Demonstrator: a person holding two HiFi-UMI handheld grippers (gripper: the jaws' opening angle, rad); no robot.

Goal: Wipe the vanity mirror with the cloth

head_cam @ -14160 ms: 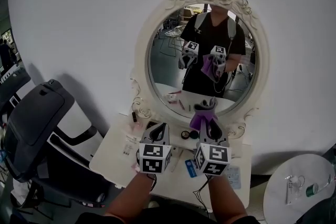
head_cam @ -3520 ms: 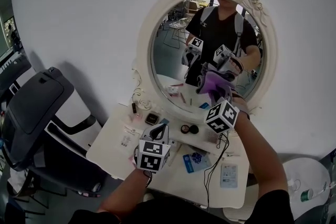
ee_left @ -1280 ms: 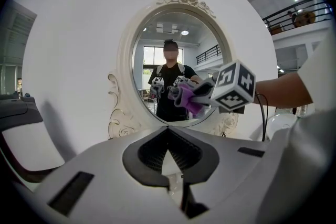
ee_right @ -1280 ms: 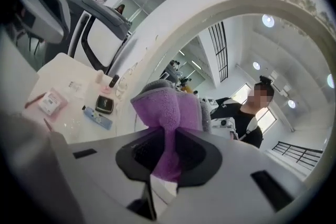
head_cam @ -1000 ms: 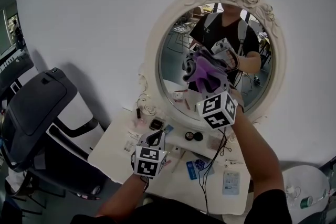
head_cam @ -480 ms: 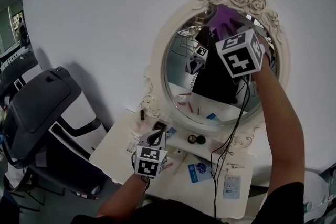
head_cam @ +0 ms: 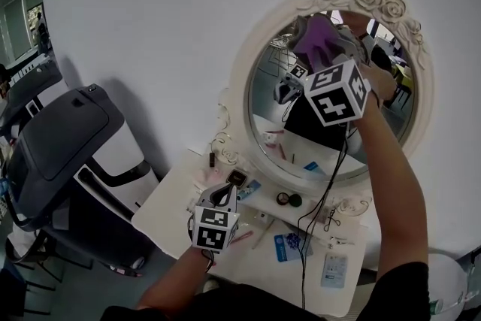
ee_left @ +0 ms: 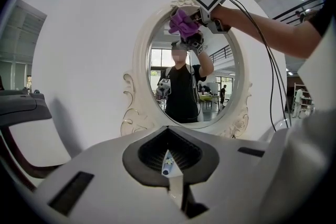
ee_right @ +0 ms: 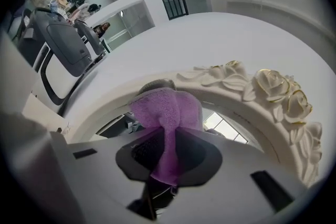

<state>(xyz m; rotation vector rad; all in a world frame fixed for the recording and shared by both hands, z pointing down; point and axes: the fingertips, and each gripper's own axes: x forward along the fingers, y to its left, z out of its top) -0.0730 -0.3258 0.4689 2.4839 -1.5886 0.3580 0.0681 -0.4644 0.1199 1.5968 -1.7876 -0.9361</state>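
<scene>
Head view: the right gripper [head_cam: 331,56] presses the purple cloth [head_cam: 317,37] against the top of the vanity mirror [head_cam: 272,116].
The right gripper view shows those jaws clamped on the cloth's gathered middle, with its bunched end lying on the mirror just under the rose-carved crest [ee_right: 273,92]. The left gripper [head_cam: 222,196] hangs below the mirror and well apart from it, its jaws together with nothing between them.

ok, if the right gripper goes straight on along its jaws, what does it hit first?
Likely the mirror glass near its top, through the purple cloth that the right gripper clamps; the remaining gap is unclear.
</scene>
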